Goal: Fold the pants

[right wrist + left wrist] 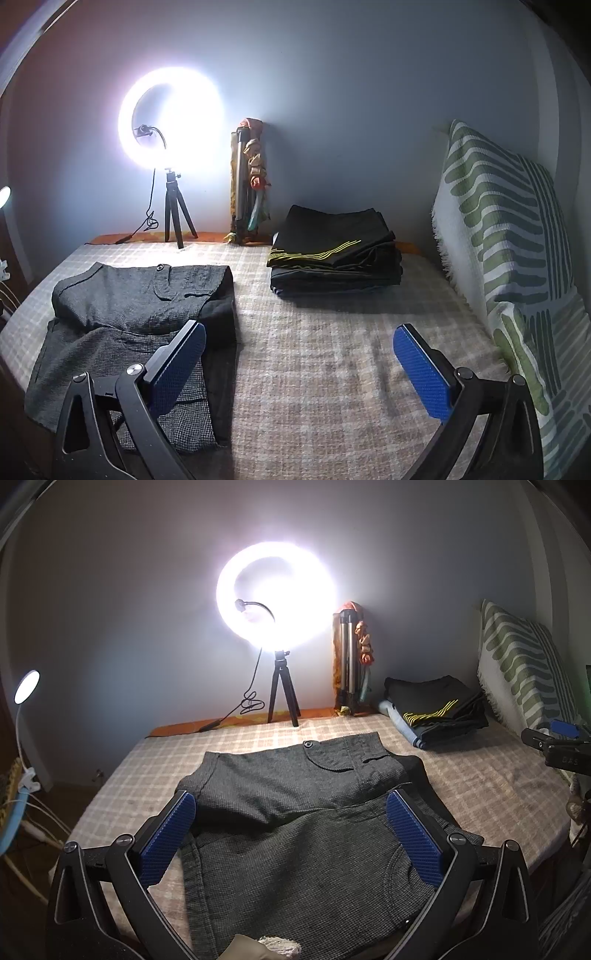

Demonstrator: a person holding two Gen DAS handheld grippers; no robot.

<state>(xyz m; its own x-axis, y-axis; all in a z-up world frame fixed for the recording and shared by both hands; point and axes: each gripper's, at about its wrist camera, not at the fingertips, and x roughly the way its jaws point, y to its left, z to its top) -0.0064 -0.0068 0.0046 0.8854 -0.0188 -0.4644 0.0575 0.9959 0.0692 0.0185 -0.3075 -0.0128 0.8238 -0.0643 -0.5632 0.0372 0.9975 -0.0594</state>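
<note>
Grey checked pants (pixel 295 823) lie folded on the plaid bed cover (pixel 480 786), the far part doubled back over the near part, a button at the far edge. My left gripper (pixel 291 812) is open and empty above them, one blue pad on each side. In the right wrist view the pants (pixel 122 321) lie at the left. My right gripper (pixel 299 343) is open and empty over the bare bed cover (pixel 332 350); its left finger (pixel 177 365) overlaps the pants' right edge. The right gripper's body shows at the far right of the left wrist view (pixel 557 746).
A stack of folded dark clothes (pixel 332 258) sits at the back of the bed. A green-striped pillow (pixel 509 258) leans at the right. A lit ring light on a small tripod (pixel 173 122) and a folded tripod (pixel 247 184) stand by the wall. A desk lamp (pixel 26 686) is at left.
</note>
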